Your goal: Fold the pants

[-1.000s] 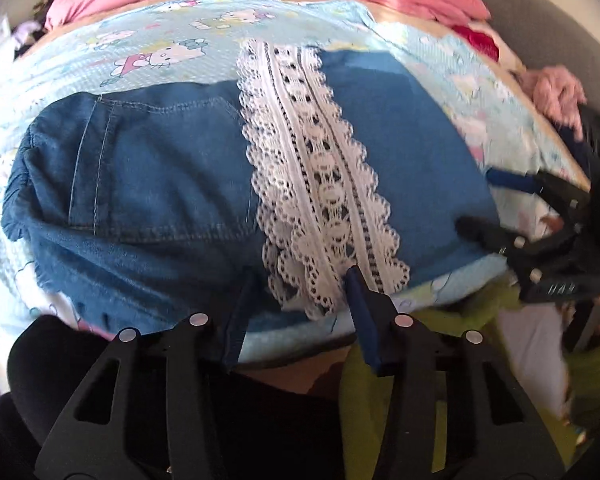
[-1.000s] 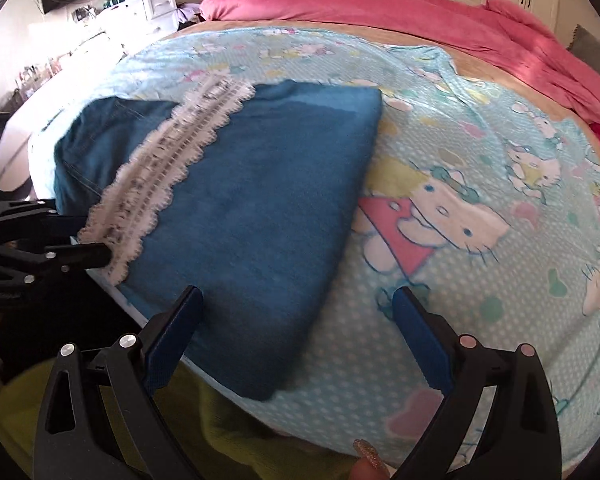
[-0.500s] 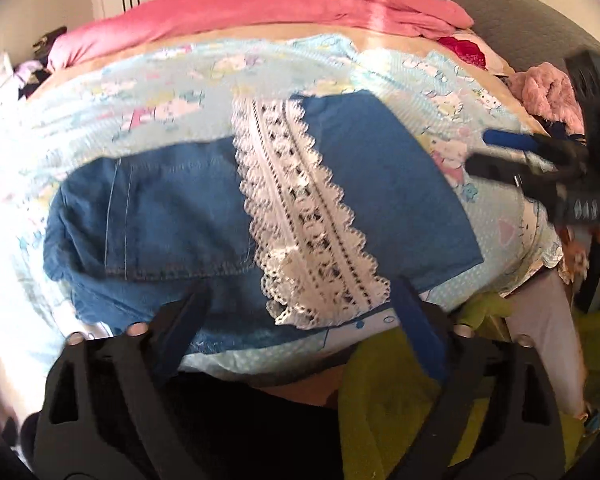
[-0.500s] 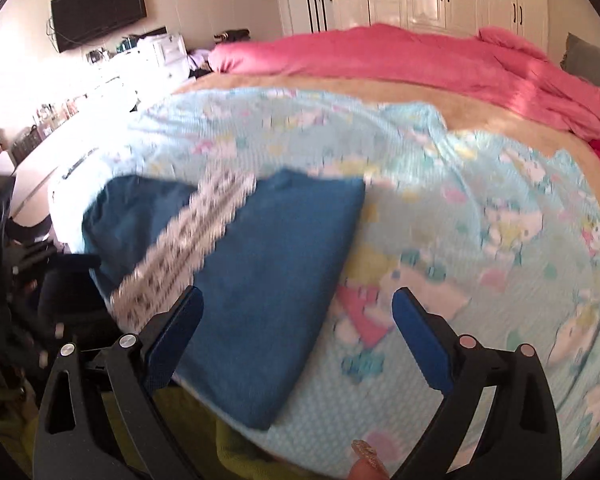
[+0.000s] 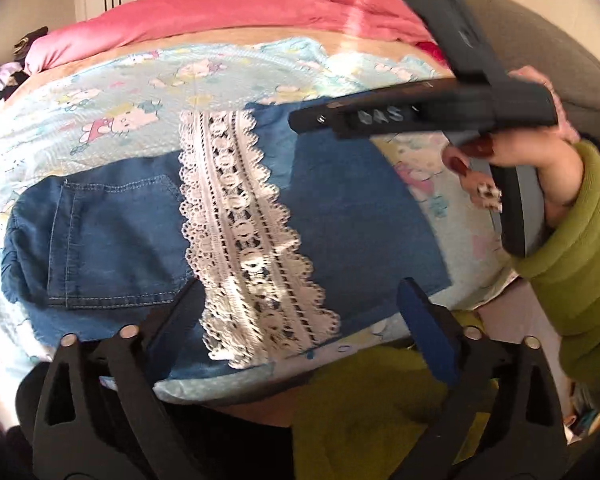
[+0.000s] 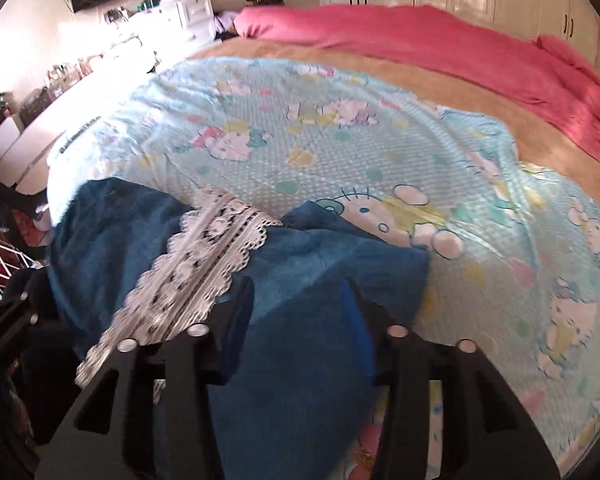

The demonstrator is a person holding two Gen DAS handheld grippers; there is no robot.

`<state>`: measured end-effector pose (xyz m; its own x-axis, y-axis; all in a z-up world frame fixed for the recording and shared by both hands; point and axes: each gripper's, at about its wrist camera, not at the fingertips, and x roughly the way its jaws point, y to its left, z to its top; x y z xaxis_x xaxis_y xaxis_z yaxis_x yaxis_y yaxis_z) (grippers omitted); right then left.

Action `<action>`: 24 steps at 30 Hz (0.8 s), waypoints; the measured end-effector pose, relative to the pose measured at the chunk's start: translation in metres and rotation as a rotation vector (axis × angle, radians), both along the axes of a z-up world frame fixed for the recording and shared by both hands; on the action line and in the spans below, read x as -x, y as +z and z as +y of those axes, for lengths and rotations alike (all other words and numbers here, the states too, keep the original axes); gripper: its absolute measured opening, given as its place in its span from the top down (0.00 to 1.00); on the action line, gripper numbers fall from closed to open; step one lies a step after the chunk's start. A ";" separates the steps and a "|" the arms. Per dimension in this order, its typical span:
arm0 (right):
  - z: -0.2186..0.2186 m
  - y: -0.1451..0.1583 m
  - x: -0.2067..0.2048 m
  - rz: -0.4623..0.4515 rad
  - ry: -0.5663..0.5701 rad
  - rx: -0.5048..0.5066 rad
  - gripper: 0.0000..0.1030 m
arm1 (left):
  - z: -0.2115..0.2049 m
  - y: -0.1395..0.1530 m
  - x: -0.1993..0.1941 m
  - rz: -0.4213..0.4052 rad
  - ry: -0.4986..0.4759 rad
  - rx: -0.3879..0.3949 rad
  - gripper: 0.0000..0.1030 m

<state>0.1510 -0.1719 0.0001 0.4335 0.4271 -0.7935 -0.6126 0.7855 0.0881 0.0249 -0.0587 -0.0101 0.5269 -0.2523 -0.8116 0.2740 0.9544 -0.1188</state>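
Pants (image 5: 228, 248) of blue denim lie in a folded stack on the bed (image 6: 380, 60), at its near edge, on a pale blue cartoon-print sheet (image 6: 308, 120). From the left wrist camera the stack runs from about 9 o'clock to 4 o'clock: a stitched back pocket (image 5: 112, 240) shows toward 9 o'clock, a plain blue panel sits toward 3 o'clock, and a white lace band (image 5: 252, 248) crosses between them from 12 down to 6 o'clock. A pink blanket (image 6: 440, 40) is bunched along the bed's far side at 12 o'clock.

The left tongs (image 5: 300, 312) are spread wide, holding nothing, their tips low over the near edge of the denim at 6 o'clock. The right tongs (image 6: 296, 312) are partly closed with a gap between the blue pads, which sit over the plain panel; the blur leaves it unclear whether they pinch any cloth. In the left view the person's right hand (image 5: 540, 168), in a green sleeve (image 5: 572, 264), carries that tool in from 2 o'clock above the panel.

Judging by the compact stack, the folding looks well along, with perhaps one more fold or a tidy-up left. The next move would call for the right tongs to take the panel's edge at 3 o'clock firmly, and the left to catch the near edge, before carrying it over toward the pocket side.
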 end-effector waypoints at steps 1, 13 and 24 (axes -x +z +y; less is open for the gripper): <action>0.004 -0.004 -0.005 0.011 -0.002 0.005 0.66 | 0.000 -0.005 -0.003 0.016 0.002 -0.014 0.32; 0.017 -0.030 -0.045 0.034 -0.088 0.057 0.75 | 0.009 -0.029 -0.009 0.058 -0.003 -0.012 0.35; -0.026 0.032 -0.019 -0.055 -0.115 -0.102 0.27 | 0.036 0.007 0.002 -0.004 0.082 0.027 0.18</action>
